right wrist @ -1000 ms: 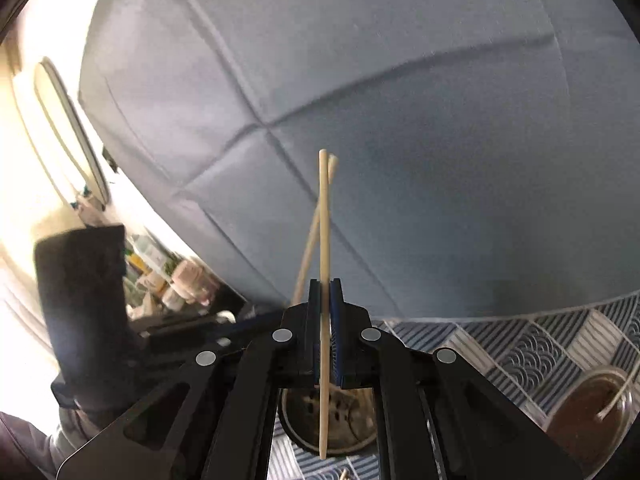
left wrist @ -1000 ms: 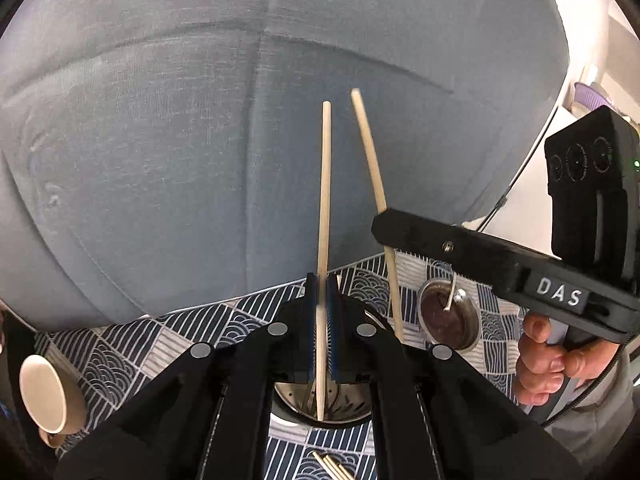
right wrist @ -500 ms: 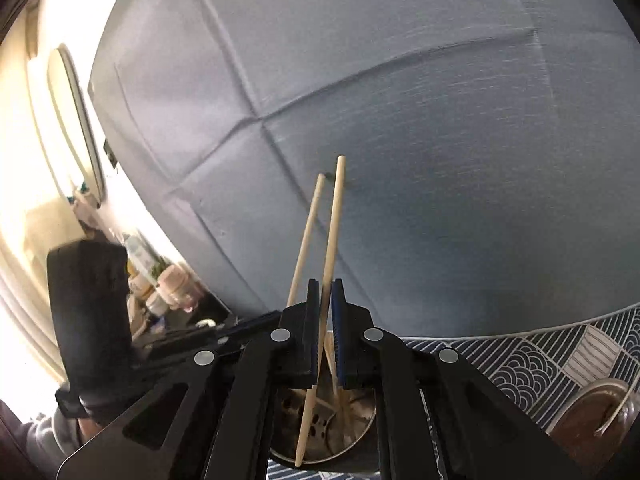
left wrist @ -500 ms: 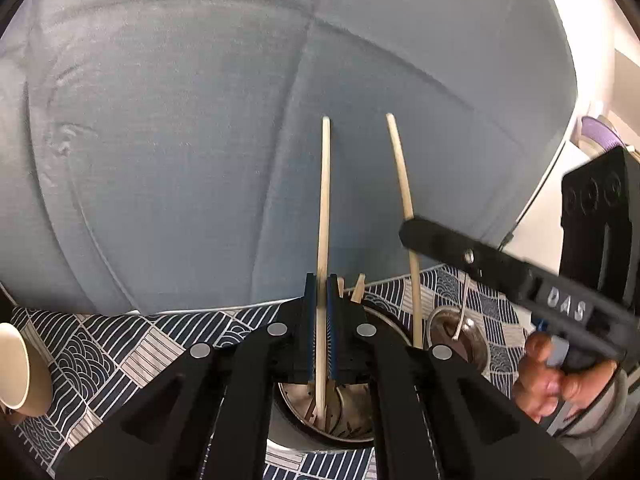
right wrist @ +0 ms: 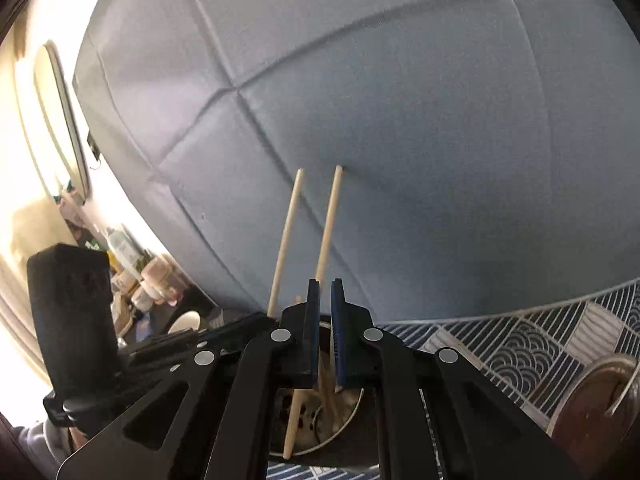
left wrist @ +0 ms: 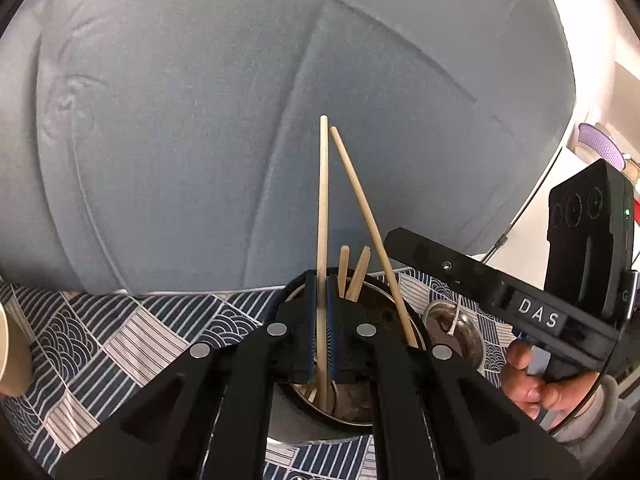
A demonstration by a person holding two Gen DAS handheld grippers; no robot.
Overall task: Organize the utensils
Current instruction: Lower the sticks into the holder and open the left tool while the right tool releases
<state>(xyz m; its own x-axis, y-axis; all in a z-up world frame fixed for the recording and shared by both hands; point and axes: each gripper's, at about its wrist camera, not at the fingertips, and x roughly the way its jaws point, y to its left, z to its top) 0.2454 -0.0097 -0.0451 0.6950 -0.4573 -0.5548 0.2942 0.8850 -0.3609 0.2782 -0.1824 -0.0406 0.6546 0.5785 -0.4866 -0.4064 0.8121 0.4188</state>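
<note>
Left wrist view: the left gripper (left wrist: 319,320) has its fingers clamped on a chopstick (left wrist: 322,208) whose lower end sits inside the metal holder (left wrist: 384,316) on the patterned bench (left wrist: 120,332). The right gripper (right wrist: 325,320) has its fingers parted, its chopstick (right wrist: 328,224) loose in the holder. Depositing step, I'd say; next the left fingers should part.

A home living space — blue sofa cushions (left wrist: 200,140), patterned tablecloth (left wrist: 120,332), cluttered shelf of bottles (right wrist: 124,256) beside it.
</note>
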